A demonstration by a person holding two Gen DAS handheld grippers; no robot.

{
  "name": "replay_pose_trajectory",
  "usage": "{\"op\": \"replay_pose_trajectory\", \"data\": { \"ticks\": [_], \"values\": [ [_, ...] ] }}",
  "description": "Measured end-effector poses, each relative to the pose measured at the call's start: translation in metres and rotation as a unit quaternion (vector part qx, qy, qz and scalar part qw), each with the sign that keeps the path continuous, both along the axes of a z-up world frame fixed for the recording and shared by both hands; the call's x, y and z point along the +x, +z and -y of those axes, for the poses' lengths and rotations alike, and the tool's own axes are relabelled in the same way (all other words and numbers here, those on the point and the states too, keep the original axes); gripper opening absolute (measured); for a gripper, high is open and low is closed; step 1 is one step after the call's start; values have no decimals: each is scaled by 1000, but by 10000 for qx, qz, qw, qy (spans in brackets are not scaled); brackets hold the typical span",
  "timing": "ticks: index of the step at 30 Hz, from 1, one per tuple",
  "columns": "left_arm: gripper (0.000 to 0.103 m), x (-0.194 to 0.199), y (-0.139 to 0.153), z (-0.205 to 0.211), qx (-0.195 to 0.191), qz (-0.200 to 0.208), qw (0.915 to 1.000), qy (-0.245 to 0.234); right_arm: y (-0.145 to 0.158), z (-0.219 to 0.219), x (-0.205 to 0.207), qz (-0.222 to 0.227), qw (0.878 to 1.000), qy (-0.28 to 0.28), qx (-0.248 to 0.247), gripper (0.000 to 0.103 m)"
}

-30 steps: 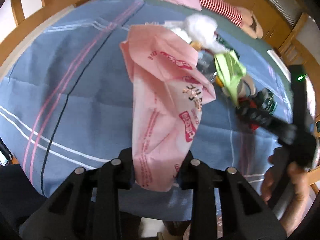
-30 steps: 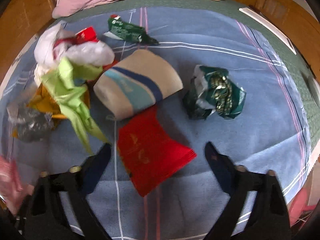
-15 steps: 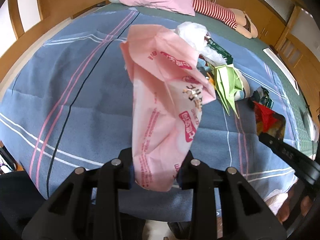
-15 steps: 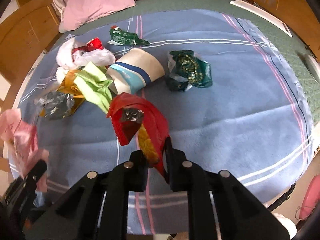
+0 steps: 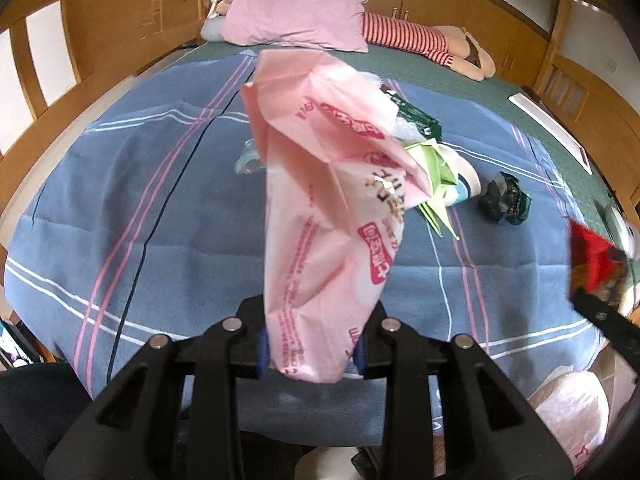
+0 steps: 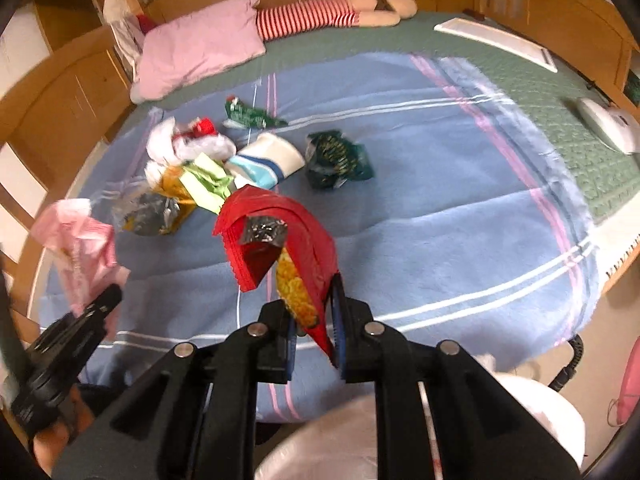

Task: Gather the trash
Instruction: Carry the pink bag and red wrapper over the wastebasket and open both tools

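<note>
L gripper (image 5: pixel 310 350) clamped on pink wrapper (image 5: pixel 328 200), held up off blue blanket (image 5: pixel 120 208). R gripper (image 6: pixel 314 340) pinched tight on corner of red snack bag (image 6: pixel 280 240), also lifted clear of blanket, above near edge. Rest of trash still heaped toward far-left part of blanket: green wrapper (image 6: pixel 208 180), white/blue cup (image 6: pixel 266 160), dark green crumpled bag (image 6: pixel 336 158), white plastic (image 6: pixel 188 144). Pink pillow (image 6: pixel 196 50) at far edge of bed.
</note>
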State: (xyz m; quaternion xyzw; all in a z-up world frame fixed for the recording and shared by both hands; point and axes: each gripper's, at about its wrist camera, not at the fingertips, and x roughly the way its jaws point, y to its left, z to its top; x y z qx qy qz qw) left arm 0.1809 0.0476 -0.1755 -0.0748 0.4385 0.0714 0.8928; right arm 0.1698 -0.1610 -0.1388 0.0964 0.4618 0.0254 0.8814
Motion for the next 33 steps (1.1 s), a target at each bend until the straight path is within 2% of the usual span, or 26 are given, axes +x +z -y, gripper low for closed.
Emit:
{"op": "replay_pose_trajectory", "data": {
  "ticks": [3,5,7,9,13,15,17,19,20,21,23,24,25,27,30,31,32,33],
  "values": [
    [31,0,0,6,-34,14,9998,-207,17,19,-26,140,9998,-66,88,16],
    [31,0,0,10,-303,-8,9983,-506,23,29,-40,151,9998,-55,141,16],
    [31,0,-2,15,-871,-80,9911,-1002,27,38,-59,102,9999,-26,51,16],
    [31,-1,-1,22,-1145,-65,9841,-1360,26,46,-77,-35,9999,-20,-123,16],
    [31,-11,10,42,-1088,225,9728,-2034,8,58,-111,-443,9986,-24,-288,16],
    [31,-19,14,54,-1111,292,9627,-2448,-14,62,-128,-870,9954,-71,-389,16],
    [31,-28,15,67,-1212,288,9480,-2928,-39,64,-140,-1356,9901,-56,-367,19],
    [31,-39,14,84,-1211,194,9278,-3525,-58,66,-149,-1825,9829,20,-255,35],
    [31,-43,12,90,-1129,164,9218,-3705,-61,68,-152,-1892,9817,2,-233,50],
    [31,-50,10,99,-973,133,9135,-3948,-58,74,-157,-1799,9834,-90,-220,59],
    [31,-61,5,115,-757,7,8955,-4385,-32,94,-163,-1212,9910,-553,-110,63],
    [31,-66,3,119,-677,-31,8896,-4517,-17,106,-166,-886,9926,-833,75,64],
    [31,-74,0,127,-503,-72,8797,-4728,-5,117,-169,-608,9923,-1031,323,67],
    [31,-85,-3,136,-302,-81,8651,-5006,16,141,-173,-14,9861,-1409,881,70],
    [36,-106,-2,148,-183,-60,8391,-5436,32,158,-174,360,9758,-1869,1076,70],
    [51,-113,-2,150,-157,-62,8280,-5605,35,159,-172,433,9737,-1951,1097,70],
    [77,-118,-2,151,-63,-13,8227,-5685,36,159,-169,453,9730,-1976,1105,70],
    [88,-125,1,157,52,81,8212,-5706,36,158,-167,474,9724,-1991,1119,70]
  ]
}}
